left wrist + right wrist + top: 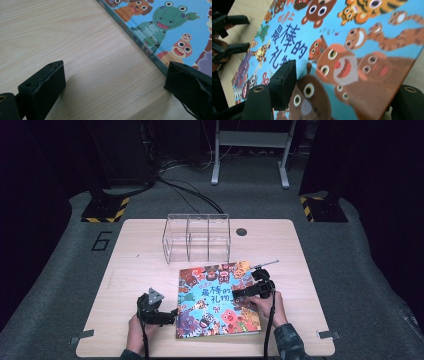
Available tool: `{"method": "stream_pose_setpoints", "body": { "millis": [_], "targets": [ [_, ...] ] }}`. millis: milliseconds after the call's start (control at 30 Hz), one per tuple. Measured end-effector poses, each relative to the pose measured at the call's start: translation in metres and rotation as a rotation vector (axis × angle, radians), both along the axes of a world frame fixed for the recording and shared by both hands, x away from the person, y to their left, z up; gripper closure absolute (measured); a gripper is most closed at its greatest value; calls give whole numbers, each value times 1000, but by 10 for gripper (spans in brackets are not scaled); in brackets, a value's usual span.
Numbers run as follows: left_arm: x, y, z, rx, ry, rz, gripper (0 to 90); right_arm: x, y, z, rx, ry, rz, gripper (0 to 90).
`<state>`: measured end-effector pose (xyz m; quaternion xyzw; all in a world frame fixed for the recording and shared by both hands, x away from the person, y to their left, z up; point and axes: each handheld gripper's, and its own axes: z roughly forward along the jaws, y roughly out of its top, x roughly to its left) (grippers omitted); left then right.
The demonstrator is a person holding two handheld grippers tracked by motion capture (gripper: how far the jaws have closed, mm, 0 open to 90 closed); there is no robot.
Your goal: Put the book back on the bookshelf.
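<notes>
Our right gripper [257,287] has its fingers around the picture book's [215,300] right edge, though we cannot tell if they pinch it. Left gripper [160,312], fingers apart, waits beside its spine. Lifting remains; beyond the book, the clear organizer [196,237] stands empty.

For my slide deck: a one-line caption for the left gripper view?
Open left gripper resting on the pale wooden table, beside the colourful cartoon-animal picture book's spine.
</notes>
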<state>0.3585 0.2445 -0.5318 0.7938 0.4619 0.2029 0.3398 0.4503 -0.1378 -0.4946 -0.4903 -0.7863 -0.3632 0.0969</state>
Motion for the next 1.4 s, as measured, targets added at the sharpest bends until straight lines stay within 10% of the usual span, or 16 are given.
{"method": "stream_pose_setpoints", "body": {
  "millis": [800,1400],
  "targets": [
    [0,0,1,8,14,-33,25,36,-2,1,4,28,124,367],
    [0,0,0,1,0,-24,25,23,-13,1,90,7,93,473]
  ]
}}
